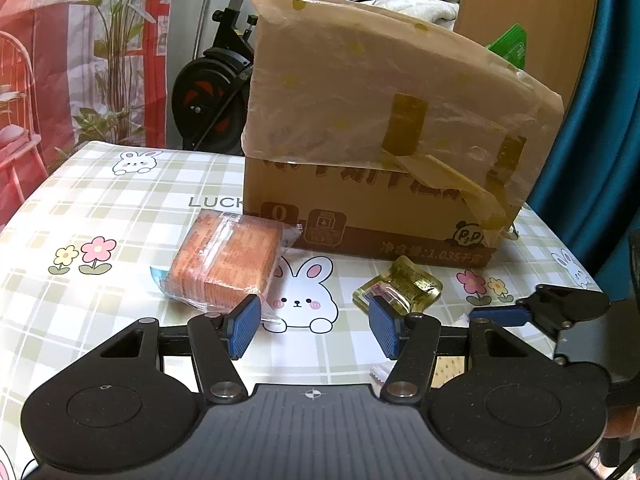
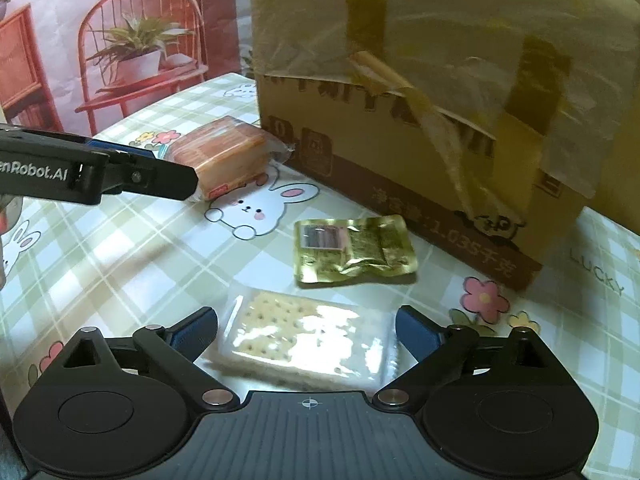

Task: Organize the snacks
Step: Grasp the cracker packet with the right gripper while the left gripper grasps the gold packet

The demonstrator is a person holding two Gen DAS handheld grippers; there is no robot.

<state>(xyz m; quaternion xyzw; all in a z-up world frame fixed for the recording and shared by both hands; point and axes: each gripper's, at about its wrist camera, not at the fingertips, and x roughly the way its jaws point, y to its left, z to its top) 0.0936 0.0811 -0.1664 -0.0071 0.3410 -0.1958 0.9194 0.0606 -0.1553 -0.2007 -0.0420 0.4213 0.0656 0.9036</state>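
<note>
An orange cracker pack [image 1: 226, 262] lies on the table in front of a cardboard box [image 1: 372, 216]; it also shows in the right wrist view [image 2: 224, 156]. A gold foil packet [image 1: 404, 286] lies to its right, also in the right wrist view [image 2: 354, 250]. A clear pack of pale crackers [image 2: 304, 338] lies between the open fingers of my right gripper [image 2: 307, 334], which do not touch it. My left gripper [image 1: 314, 328] is open and empty, just short of the orange pack. The right gripper's finger [image 1: 500, 316] shows at the left view's right side.
The table has a checked cloth [image 1: 120, 216] with rabbits and flowers. The box is topped with a taped plastic cover [image 1: 380, 92]. An exercise bike [image 1: 216, 80] and a red printed backdrop [image 1: 60, 60] stand behind the table. A blue curtain [image 1: 600, 120] hangs at the right.
</note>
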